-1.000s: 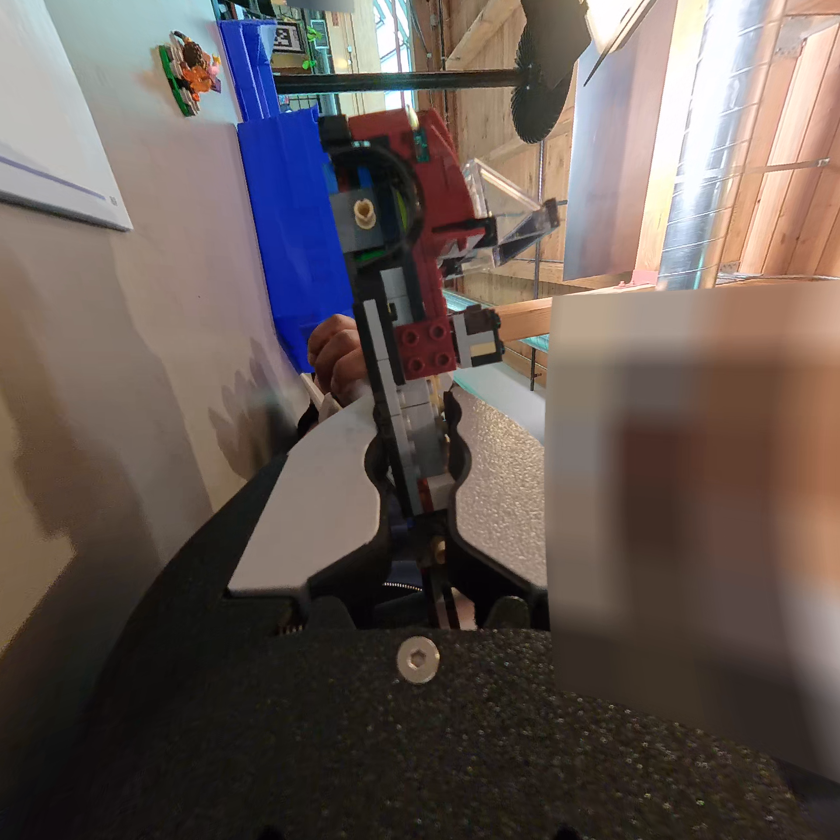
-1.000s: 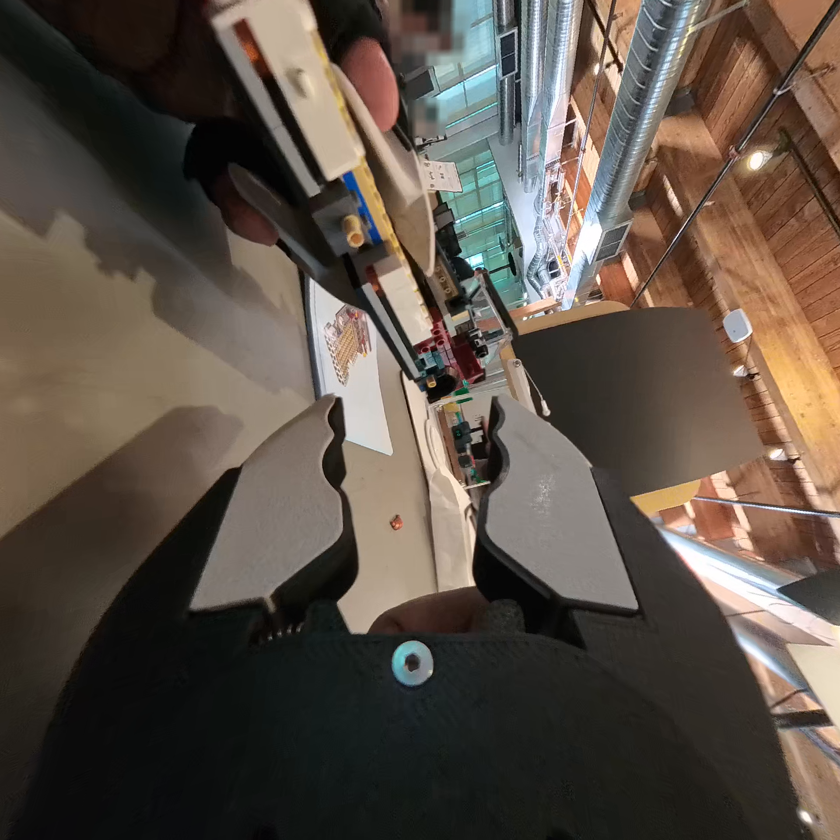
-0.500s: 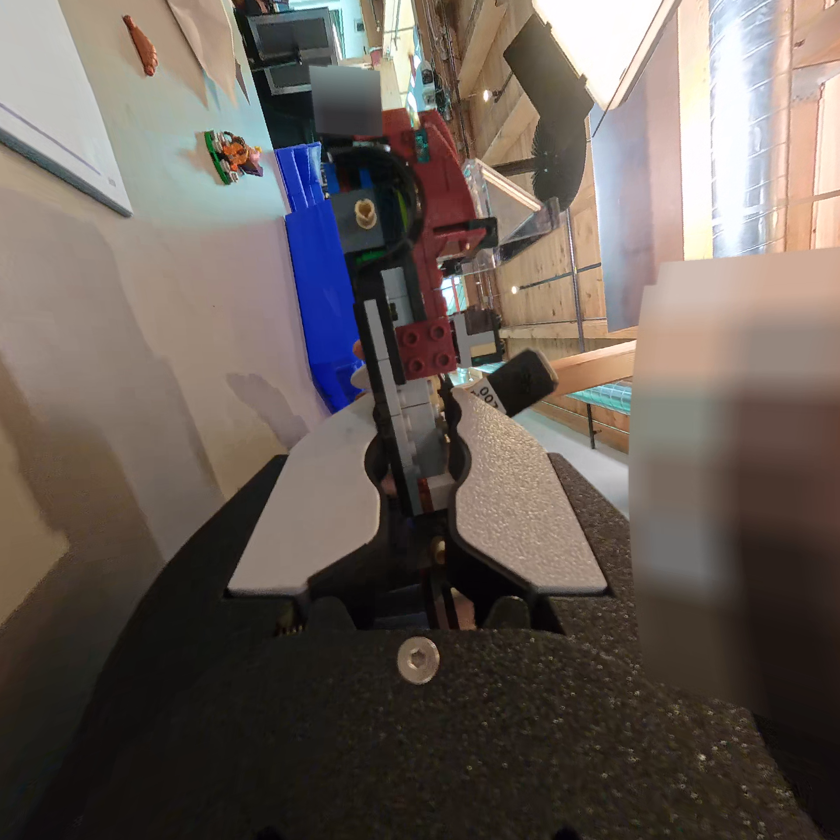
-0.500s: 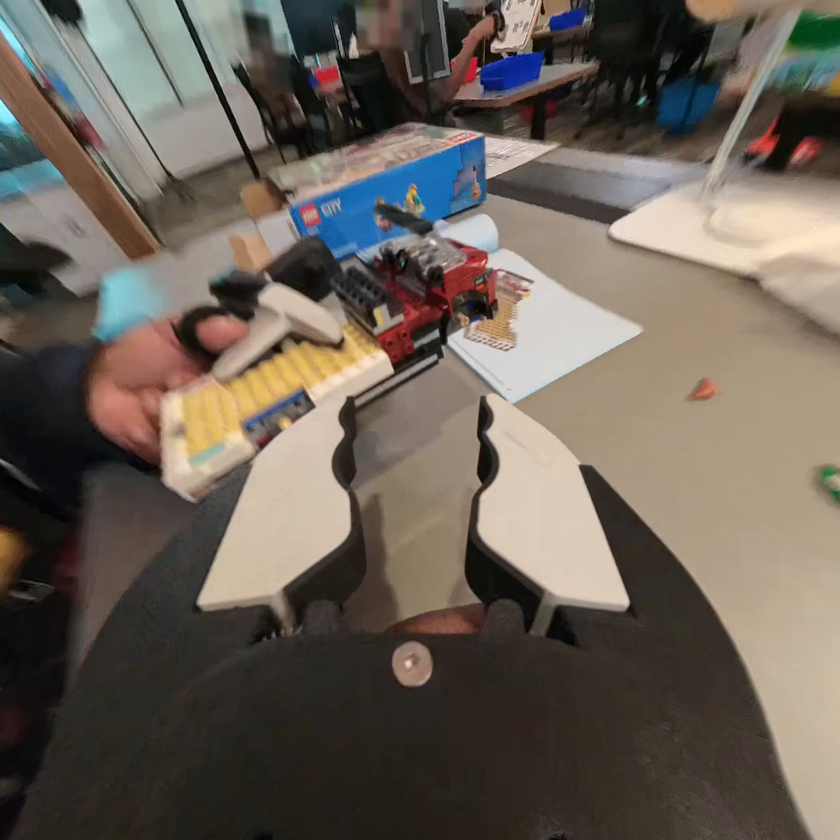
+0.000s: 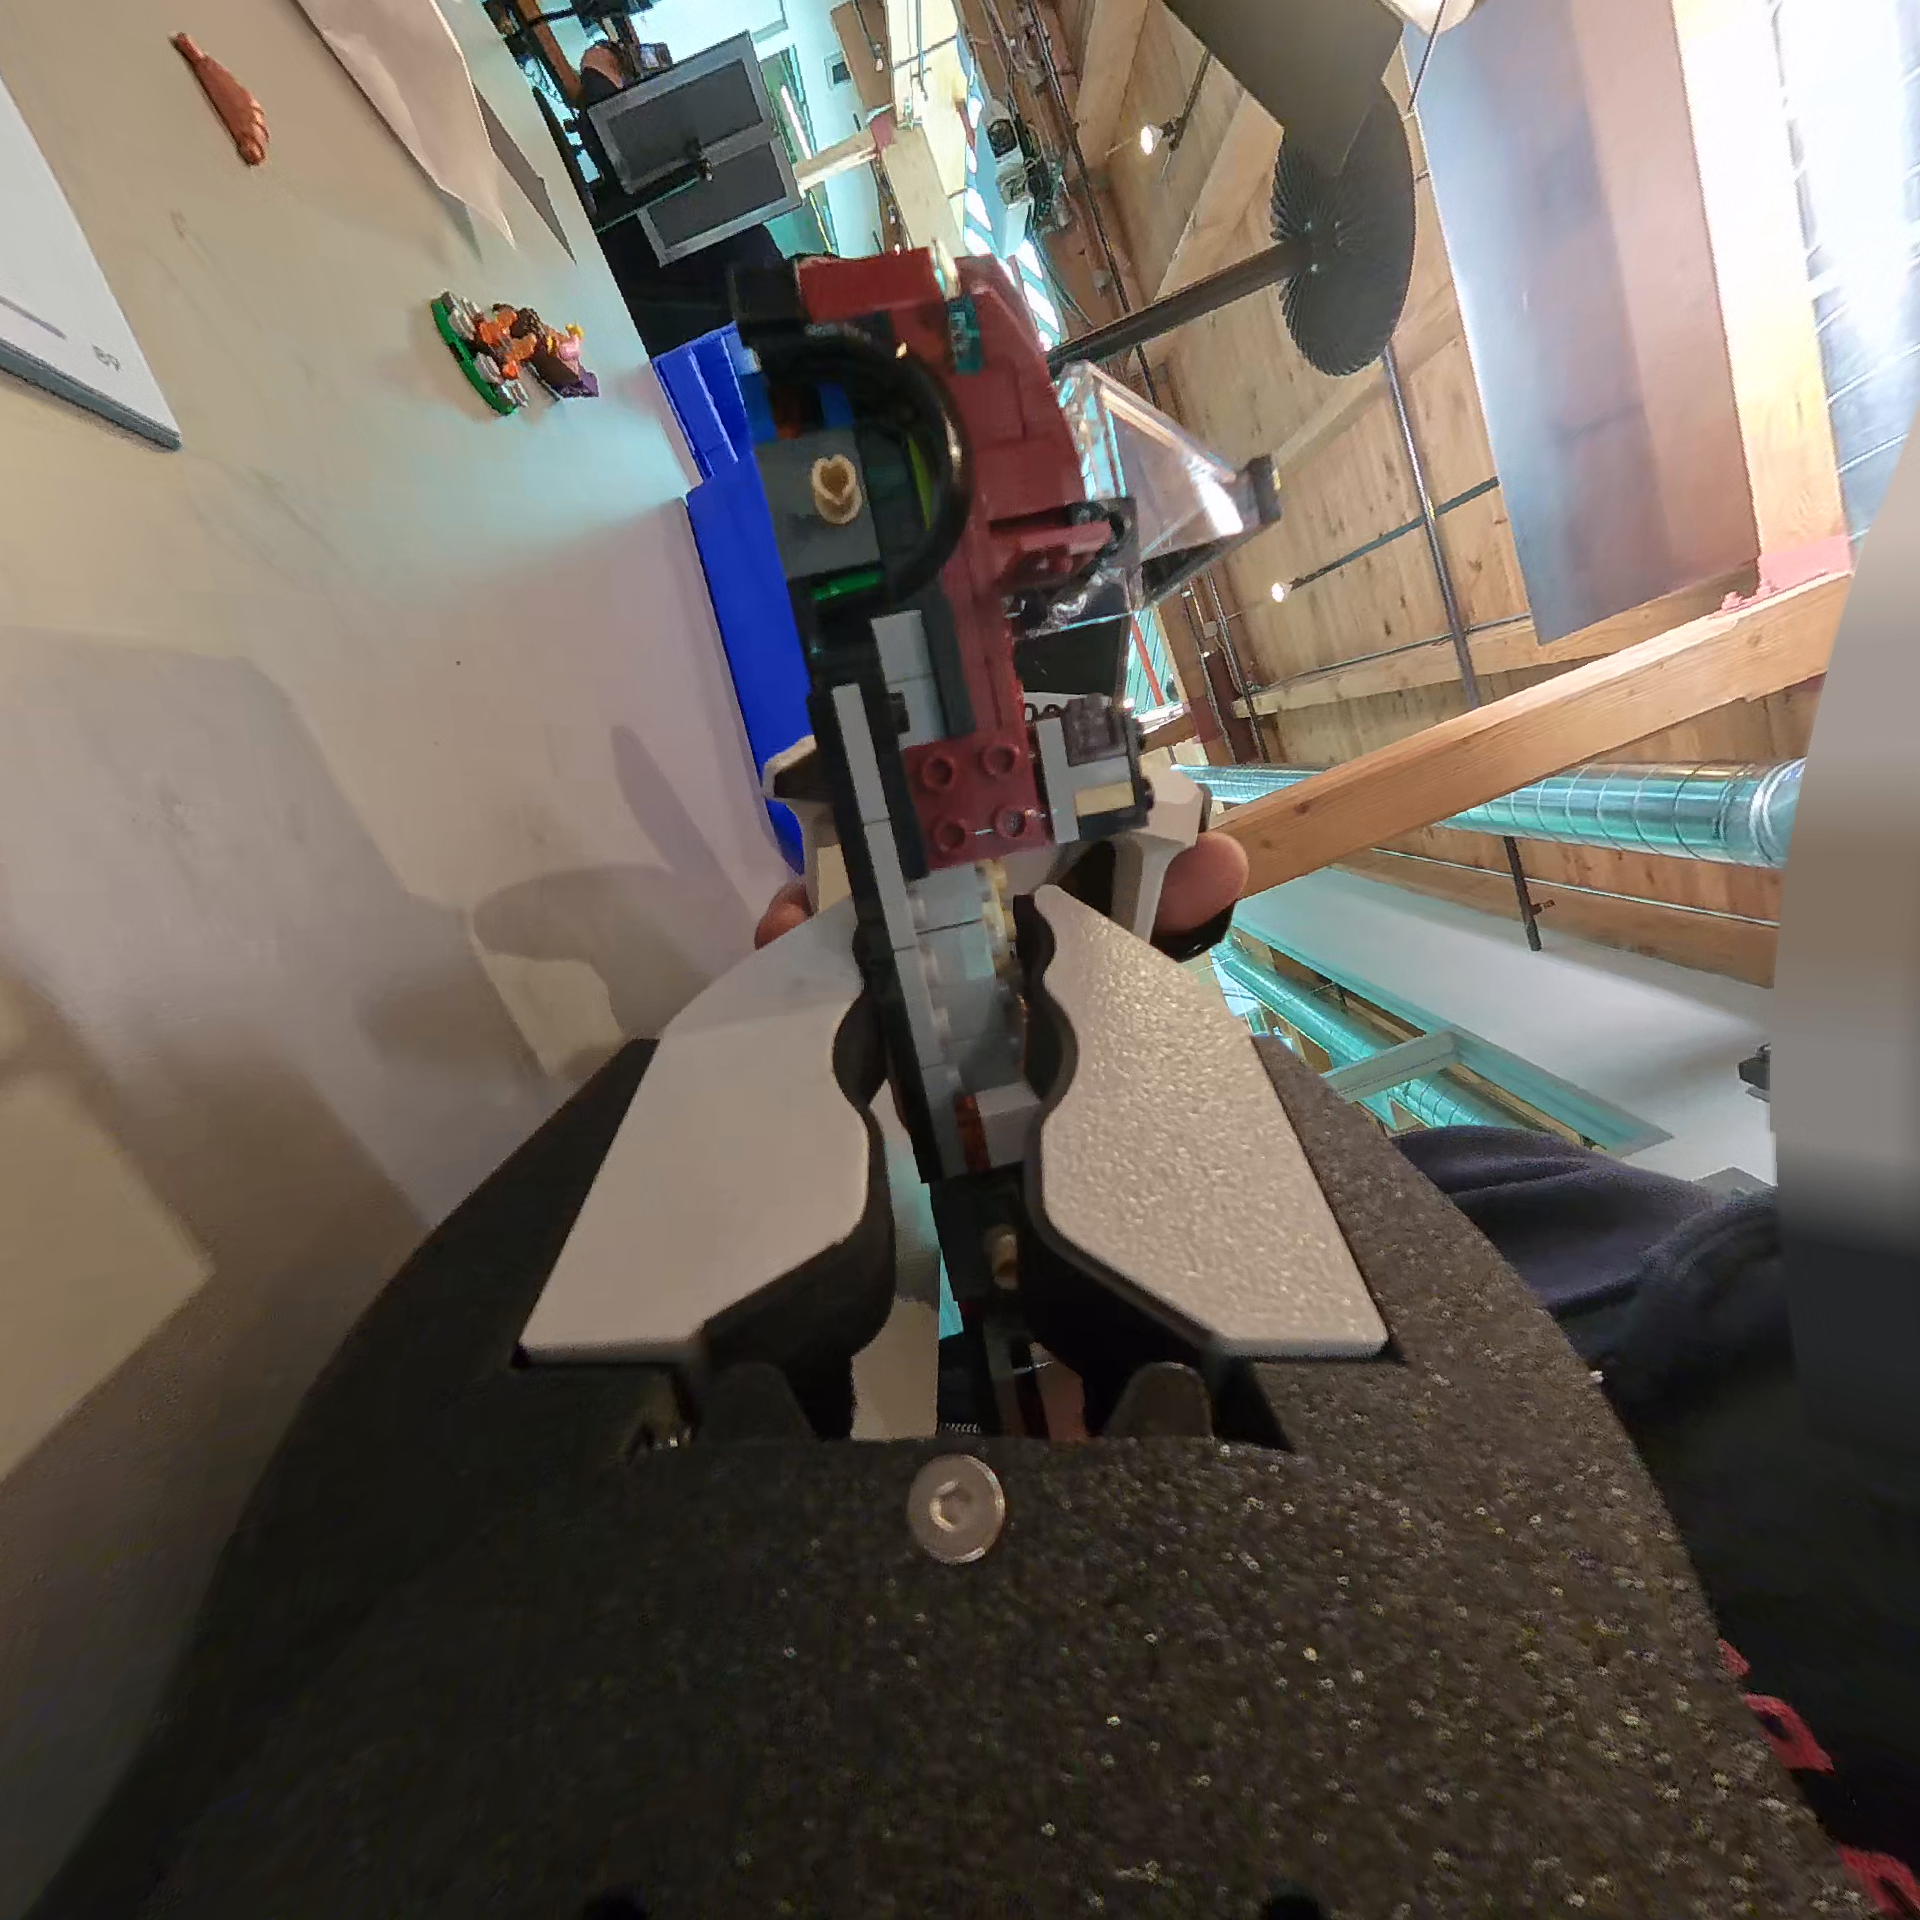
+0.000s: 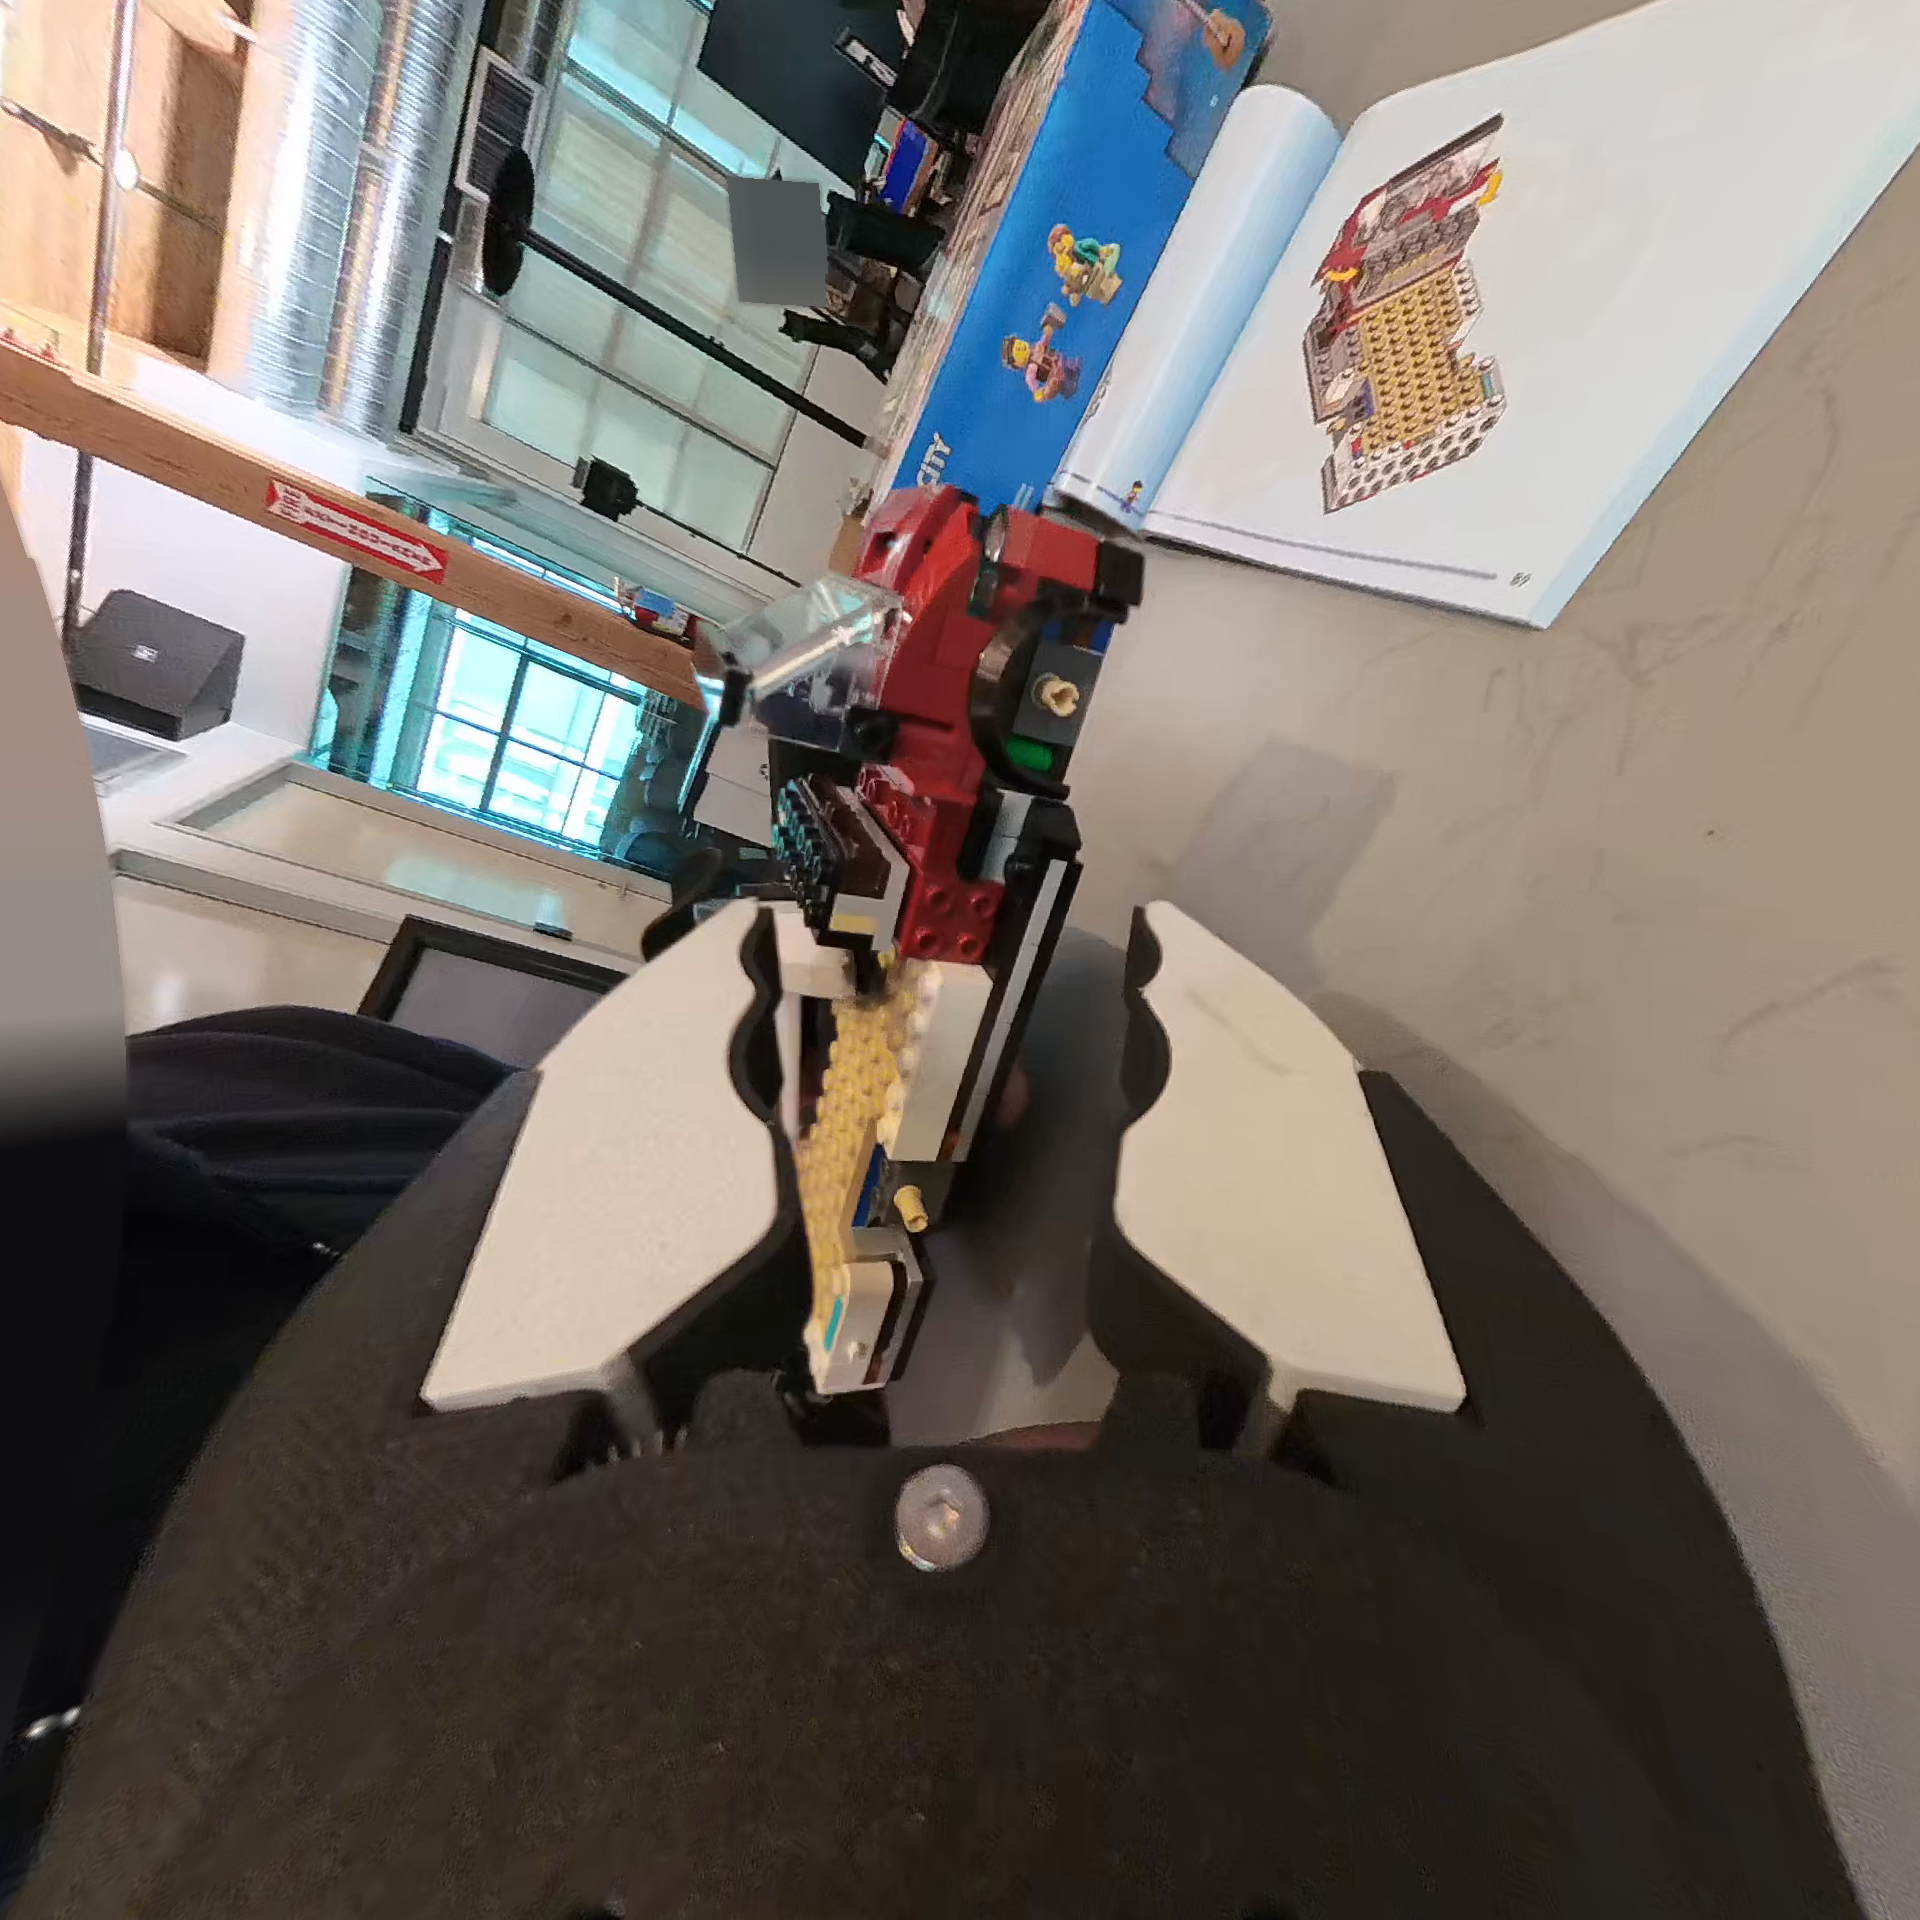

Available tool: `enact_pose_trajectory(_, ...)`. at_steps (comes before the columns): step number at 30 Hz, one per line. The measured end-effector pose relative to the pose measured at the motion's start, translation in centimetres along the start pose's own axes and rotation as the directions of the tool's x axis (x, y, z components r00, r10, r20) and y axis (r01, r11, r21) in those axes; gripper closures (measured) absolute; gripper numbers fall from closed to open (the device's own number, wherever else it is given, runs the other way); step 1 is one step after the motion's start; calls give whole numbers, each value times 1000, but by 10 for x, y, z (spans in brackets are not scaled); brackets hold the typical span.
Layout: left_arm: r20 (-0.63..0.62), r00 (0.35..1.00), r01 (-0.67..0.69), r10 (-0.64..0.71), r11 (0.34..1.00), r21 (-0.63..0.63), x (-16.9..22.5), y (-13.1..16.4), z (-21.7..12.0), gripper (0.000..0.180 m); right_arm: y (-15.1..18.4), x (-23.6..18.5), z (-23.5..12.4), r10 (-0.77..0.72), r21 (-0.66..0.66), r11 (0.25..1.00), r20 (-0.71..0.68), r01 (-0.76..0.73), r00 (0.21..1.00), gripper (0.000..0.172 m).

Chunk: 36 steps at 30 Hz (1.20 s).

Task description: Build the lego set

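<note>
My left gripper (image 5: pixel 940 925) is shut on a brick-built truck model (image 5: pixel 977 800), its pads pressing the grey base from both sides. The model has a dark red cab, a clear windscreen and a yellow-studded bed, and is held in the air beside the grey table (image 5: pixel 312 623). My right gripper (image 6: pixel 956 914) is open and straddles the same model (image 6: pixel 935 665) from the opposite side. The bed stands between its fingers, close by the left finger and well apart from the right finger (image 6: pixel 1226 1091). The right gripper's fingertips (image 5: pixel 1169 831) show behind the model in the left wrist view.
An open instruction booklet (image 6: pixel 1455 343) and a blue toy box (image 6: pixel 1039 291) lie on the table. A blue bin (image 5: pixel 738 582), a small build on a green base (image 5: pixel 509 348) and a loose brown piece (image 5: pixel 223 99) also lie there. A person's dark sleeve (image 5: pixel 1621 1226) is at the right. My two grippers' fingertips are within a few centimetres of each other.
My right gripper has swung round, opened wider and moved up so the model's bed stands between its fingers. My left gripper has kept its grip on the model, tilting slightly.
</note>
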<state>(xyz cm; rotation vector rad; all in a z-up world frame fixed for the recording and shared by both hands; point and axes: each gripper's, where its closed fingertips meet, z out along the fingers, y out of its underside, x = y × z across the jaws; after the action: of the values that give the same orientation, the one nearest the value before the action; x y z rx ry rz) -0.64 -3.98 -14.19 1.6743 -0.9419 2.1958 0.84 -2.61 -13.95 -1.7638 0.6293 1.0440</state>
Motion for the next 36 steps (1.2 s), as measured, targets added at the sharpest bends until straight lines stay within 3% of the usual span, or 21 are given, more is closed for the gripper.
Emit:
enact_pose_trajectory(9, -6, 1000, -28, 28, 1000, -13, 3, 2, -2, 158, 0, -12, 6, 58, 9, 998, 52, -59, 997, 108)
enact_pose_trajectory(16, 5, 994, -105, 106, 994, -40, 7, 7, -2, 158, 2, -11, 9, 97, 14, 995, 79, -98, 992, 118)
enact_pose_trajectory(36, 9, 976, -218, 219, 975, -47, 13, 5, -1, 158, -1, -21, 8, -29, 86, 996, 123, 18, 992, 122)
